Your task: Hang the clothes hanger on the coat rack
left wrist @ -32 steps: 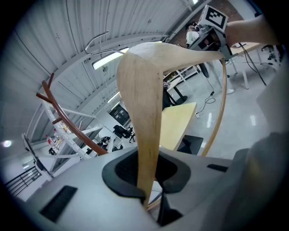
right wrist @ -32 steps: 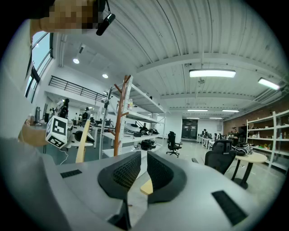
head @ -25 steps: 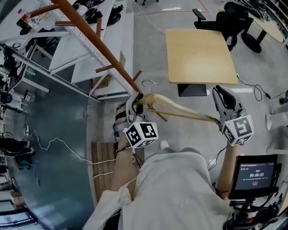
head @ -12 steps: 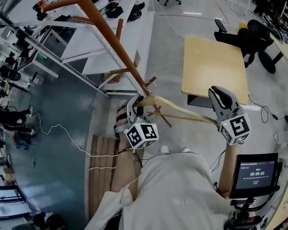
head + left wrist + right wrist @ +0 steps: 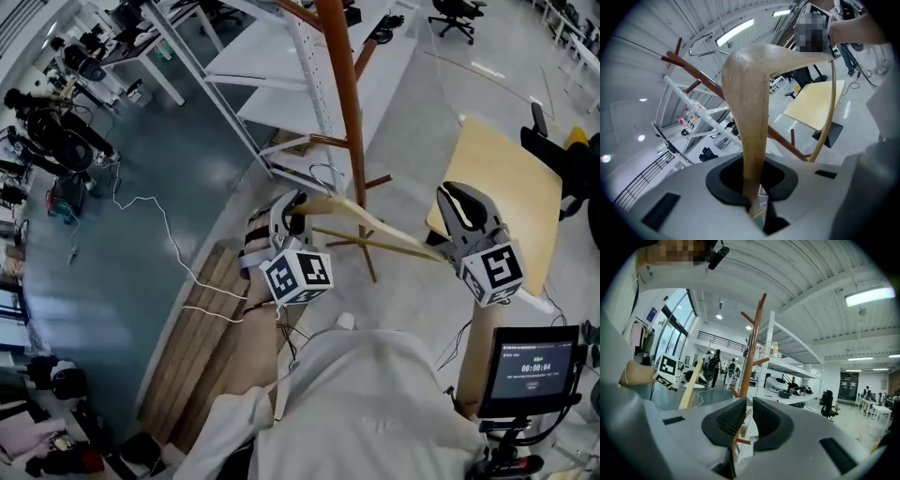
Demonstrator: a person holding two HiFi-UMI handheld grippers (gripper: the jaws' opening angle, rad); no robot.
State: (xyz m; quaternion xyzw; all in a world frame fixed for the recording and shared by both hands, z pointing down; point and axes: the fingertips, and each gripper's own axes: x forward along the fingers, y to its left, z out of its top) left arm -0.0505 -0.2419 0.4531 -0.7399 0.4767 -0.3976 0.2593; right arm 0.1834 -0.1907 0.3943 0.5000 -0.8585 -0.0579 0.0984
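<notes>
1. In the head view, the hanger (image 5: 375, 225) spans between the two grippers in the air in front of the person. It is just near of the coat rack (image 5: 339, 84). Its wire hook (image 5: 323, 172) stands just left of the rack's pole and is not yet hung.
2. The left gripper (image 5: 289, 211) is clenched on the hanger's left end. Its own view shows the pads pinching the wood, a contact the head view hides under the gripper's body.
3. The right gripper (image 5: 459, 202) has its jaws drawn almost together in its own view, leaving a narrow slit with the pole visible through it. Nothing can be made out between the pads. The head view shows the hanger's right end meeting this gripper's left side, but no view settles whether it is gripped there.
4. Only the right gripper view shows the coat rack's upper pegs, the white shelving (image 5: 787, 357) beside it and people (image 5: 715, 366) far down the hall.
5. Only the left gripper view shows the hook from below, with the table (image 5: 815, 105) far right of the hanger.
6. A second ago the pole ran slantwise from the upper left in the head view; it now rises nearly upright beyond the hanger.
7. The table has shifted from top centre to the right edge, behind the right gripper.
8. The hanger lies between the grippers as before.
</notes>
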